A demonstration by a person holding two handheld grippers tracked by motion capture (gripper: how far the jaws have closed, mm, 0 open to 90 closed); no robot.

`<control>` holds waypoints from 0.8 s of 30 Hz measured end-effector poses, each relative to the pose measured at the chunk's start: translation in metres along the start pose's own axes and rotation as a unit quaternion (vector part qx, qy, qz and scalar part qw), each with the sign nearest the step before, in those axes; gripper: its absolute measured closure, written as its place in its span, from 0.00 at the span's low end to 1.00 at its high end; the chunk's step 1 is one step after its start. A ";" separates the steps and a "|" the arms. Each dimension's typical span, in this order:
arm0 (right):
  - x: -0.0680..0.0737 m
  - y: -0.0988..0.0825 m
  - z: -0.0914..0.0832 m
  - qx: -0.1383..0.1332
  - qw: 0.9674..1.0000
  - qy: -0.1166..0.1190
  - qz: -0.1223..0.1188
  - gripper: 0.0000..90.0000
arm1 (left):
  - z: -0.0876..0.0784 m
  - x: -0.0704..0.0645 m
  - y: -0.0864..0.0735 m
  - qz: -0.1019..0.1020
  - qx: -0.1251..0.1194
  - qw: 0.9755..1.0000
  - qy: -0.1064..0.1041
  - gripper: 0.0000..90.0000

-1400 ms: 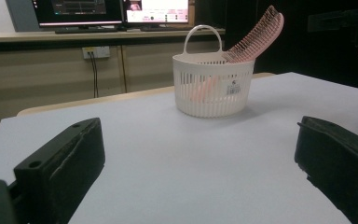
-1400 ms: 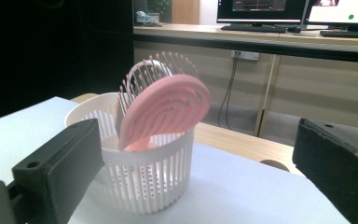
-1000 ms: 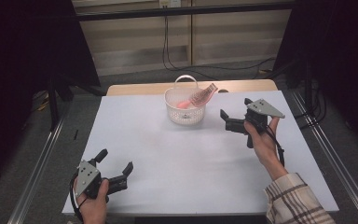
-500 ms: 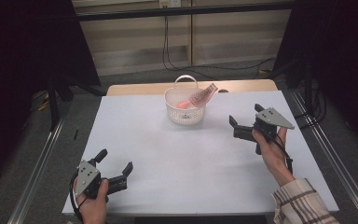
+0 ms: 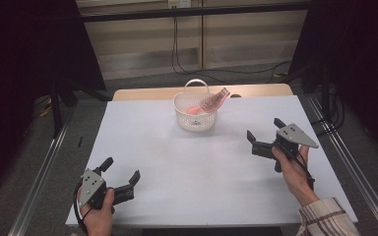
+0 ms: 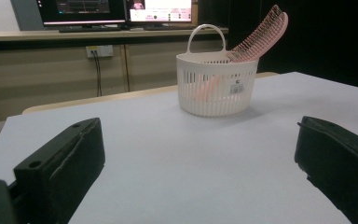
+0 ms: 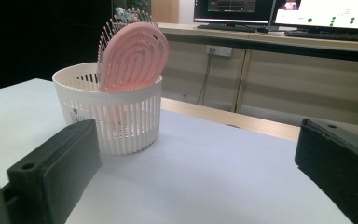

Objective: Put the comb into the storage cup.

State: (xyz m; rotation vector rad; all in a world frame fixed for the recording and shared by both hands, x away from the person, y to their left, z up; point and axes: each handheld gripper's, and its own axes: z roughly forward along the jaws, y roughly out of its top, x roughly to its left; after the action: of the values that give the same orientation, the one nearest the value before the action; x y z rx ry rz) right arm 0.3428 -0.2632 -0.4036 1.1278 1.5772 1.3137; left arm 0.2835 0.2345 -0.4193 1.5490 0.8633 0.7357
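White table (image 5: 177, 167) holds a basket (image 5: 195, 114) at its far edge, pink brush (image 5: 211, 102) leaning inside; right gripper (image 5: 264, 140) and left gripper (image 5: 123, 178) both gape empty, so ease hands clear without nudging it

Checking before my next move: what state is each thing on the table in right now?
Left gripper: open, holding nothing.
Right gripper: open, holding nothing.
Basket: upright, handle raised.
Pink hairbrush: in the basket, leaning, head sticking out over the rim.
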 end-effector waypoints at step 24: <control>0.002 -0.016 -0.054 -0.025 0.999 -0.018 -0.013 0.00 | -0.002 -0.001 0.000 0.001 -0.005 1.000 0.006 0.02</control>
State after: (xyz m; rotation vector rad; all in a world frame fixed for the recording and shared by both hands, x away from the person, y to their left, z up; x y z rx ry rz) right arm 0.2888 -0.2790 -0.4106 1.0912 1.5207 1.3010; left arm 0.2813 0.2352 -0.4191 1.5388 0.8667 0.7508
